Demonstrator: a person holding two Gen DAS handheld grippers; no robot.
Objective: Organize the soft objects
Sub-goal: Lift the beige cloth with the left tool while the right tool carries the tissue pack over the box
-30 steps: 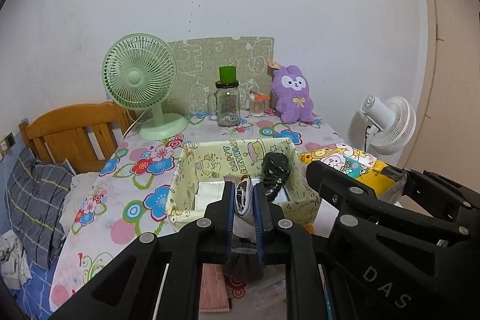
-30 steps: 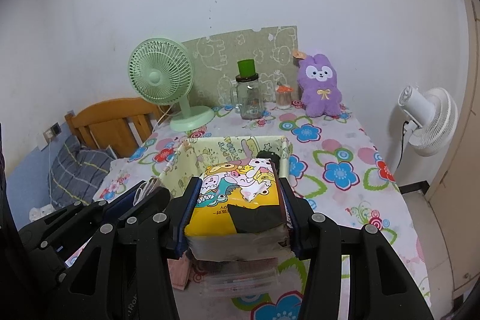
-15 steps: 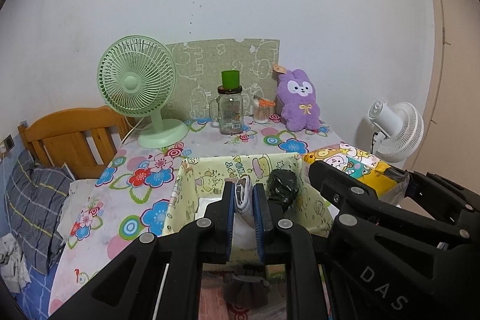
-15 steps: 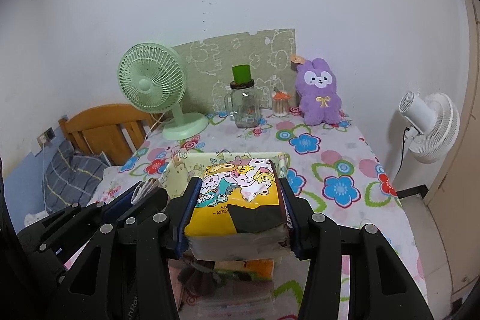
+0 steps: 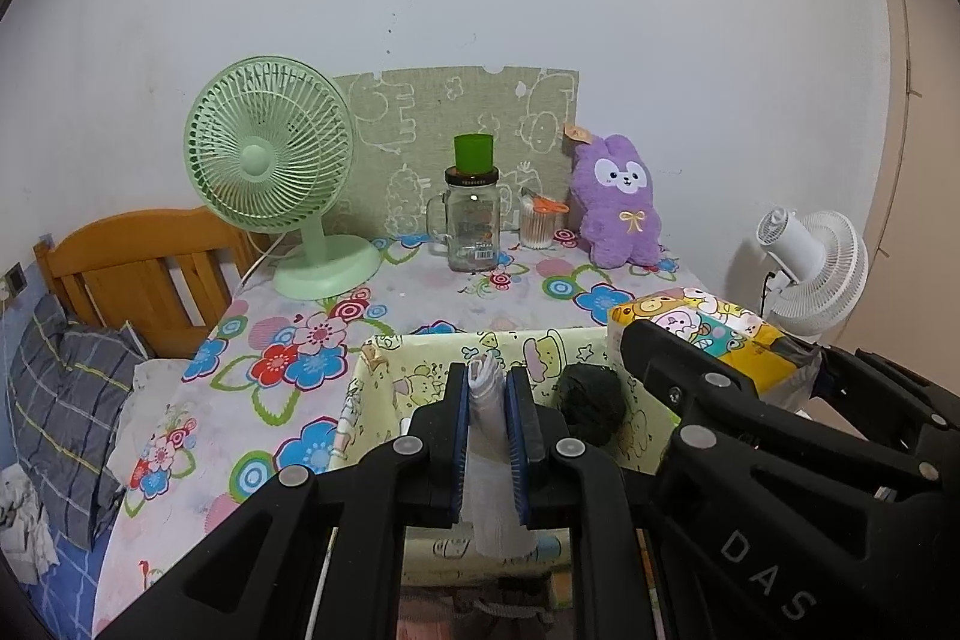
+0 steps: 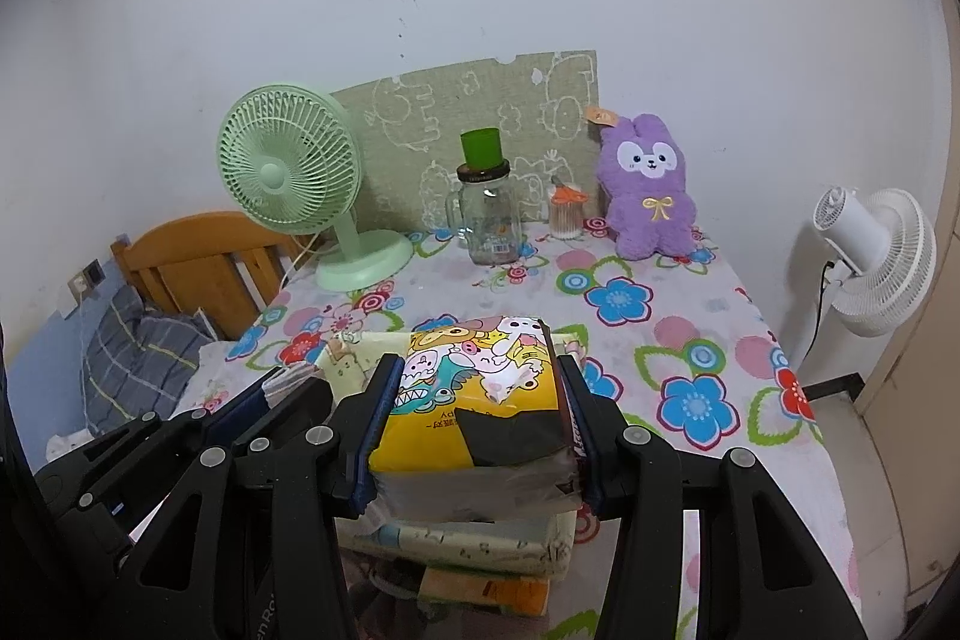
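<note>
My left gripper [image 5: 487, 373] is shut on a white folded cloth [image 5: 485, 418], which hangs down between its blue pads over the pale yellow cartoon-print fabric box [image 5: 420, 340]. A dark rolled bundle [image 5: 591, 403] lies inside the box to the right of the cloth. My right gripper [image 6: 480, 364] is shut on a yellow cartoon-print tissue pack [image 6: 474, 400], held above the same box [image 6: 480, 541]; the pack [image 5: 702, 322] also shows at the right of the left wrist view. A purple plush rabbit [image 6: 651, 187] sits upright at the back right of the table.
On the flowered tablecloth [image 6: 690, 340] stand a green desk fan [image 6: 288, 172], a glass jar topped with a green cup [image 6: 486, 208] and a cotton-swab holder [image 6: 567, 214]. A white fan [image 6: 876, 256] stands off the right edge. A wooden headboard [image 5: 132, 268] and plaid pillow [image 5: 60, 400] lie left.
Both grippers have moved forward over the table, each still holding its thing. The fabric box now lies under them rather than ahead, and the fan, jar and rabbit look nearer.
</note>
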